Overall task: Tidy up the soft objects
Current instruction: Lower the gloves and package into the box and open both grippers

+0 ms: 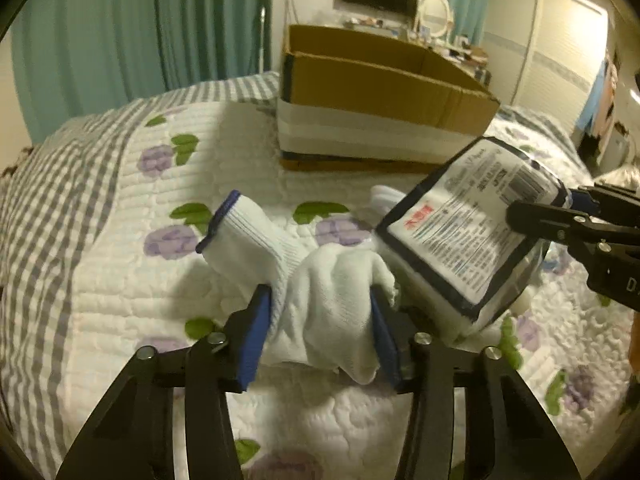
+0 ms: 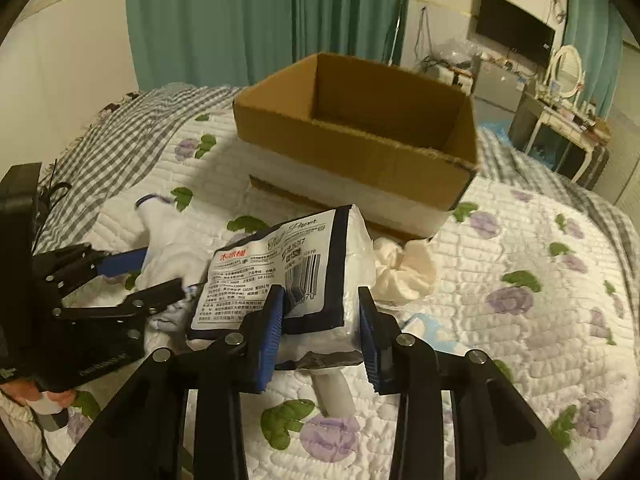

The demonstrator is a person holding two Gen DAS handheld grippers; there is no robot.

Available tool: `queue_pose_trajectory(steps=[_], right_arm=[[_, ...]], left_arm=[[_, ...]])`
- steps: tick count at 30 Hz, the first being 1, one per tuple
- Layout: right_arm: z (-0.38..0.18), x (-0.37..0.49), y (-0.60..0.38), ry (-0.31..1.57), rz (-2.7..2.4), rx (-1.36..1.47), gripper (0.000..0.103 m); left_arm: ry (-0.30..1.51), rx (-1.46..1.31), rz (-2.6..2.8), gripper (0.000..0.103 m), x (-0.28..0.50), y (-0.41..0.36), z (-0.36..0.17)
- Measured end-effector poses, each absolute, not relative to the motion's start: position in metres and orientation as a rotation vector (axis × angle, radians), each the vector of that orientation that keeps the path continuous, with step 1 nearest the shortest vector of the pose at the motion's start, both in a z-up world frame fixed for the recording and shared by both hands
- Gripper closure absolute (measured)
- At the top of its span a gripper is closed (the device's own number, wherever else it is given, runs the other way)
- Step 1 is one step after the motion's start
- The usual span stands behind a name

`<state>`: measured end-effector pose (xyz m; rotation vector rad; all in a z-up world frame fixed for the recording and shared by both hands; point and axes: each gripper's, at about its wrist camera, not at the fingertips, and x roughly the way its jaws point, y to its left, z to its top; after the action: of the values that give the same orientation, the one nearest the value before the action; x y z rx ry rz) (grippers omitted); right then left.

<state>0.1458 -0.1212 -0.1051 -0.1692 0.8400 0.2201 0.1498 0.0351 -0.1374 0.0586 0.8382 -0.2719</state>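
Two handheld grippers work over a bed covered w/ a white quilted bedspread (image 1: 120, 264) printed w/ purple flowers and green leaves, grey gingham along its edge.

Left wrist view: the left gripper (image 1: 320, 312), black w/ blue pads, is clamped on a white knitted work glove w/ a dark blue cuff edge (image 1: 316, 280). The bunched glove fills the space btwn both pads; its cuff sticks up toward 11 o'clock. At 3 o'clock, just beside the glove, sits a soft plastic-wrapped pack of white tissue paper w/ a navy border and printed label (image 1: 460, 236), tilted, its label side facing up-left. The right gripper (image 1: 520, 220) comes in from the 3 o'clock edge w/ a black finger lying across the pack's label. At 12 o'clock, farther back on the bed, stands an open brown cardboard box w/ white tape banding its lower wall (image 1: 380, 96).

Right wrist view: the right gripper (image 2: 322, 324) squeezes the tissue pack (image 2: 280, 280) btwn its blue pads, holding the end w/ the barcode; the pack is raised off the quilt (image 2: 520, 340) at a slant. The left gripper (image 2: 160, 272) shows at 9 o'clock, its fingers closed round the white glove (image 2: 168, 248). The box (image 2: 360, 148) is at 12 o'clock, flaps gone, inside looks bare from here. Just beside the box's near right corner, at about 1 o'clock from the pack, lies a crumpled cream cloth (image 2: 404, 268). A white tube-shaped item (image 2: 336, 392) lies on the quilt under the pack; can't tell what it is.

Background: teal curtains (image 2: 240, 20), a wall-mounted dark TV (image 2: 514, 26), a white dressing table w/ an oval mirror (image 2: 568, 68).
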Motion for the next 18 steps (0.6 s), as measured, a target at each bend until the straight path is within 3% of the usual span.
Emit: queue_pose_trajectory(steps=[9,18], right_arm=[[-0.038,0.119,-0.122,0.659,0.219,-0.201,0.070],[0.045,0.129,-0.137,0.527,0.204,-0.211,0.070]], left_arm=[[0.810,-0.029,-0.252,0.061,0.130,0.050,-0.101],[0.641,-0.013,-0.255,0.061,0.126,0.034,-0.009]])
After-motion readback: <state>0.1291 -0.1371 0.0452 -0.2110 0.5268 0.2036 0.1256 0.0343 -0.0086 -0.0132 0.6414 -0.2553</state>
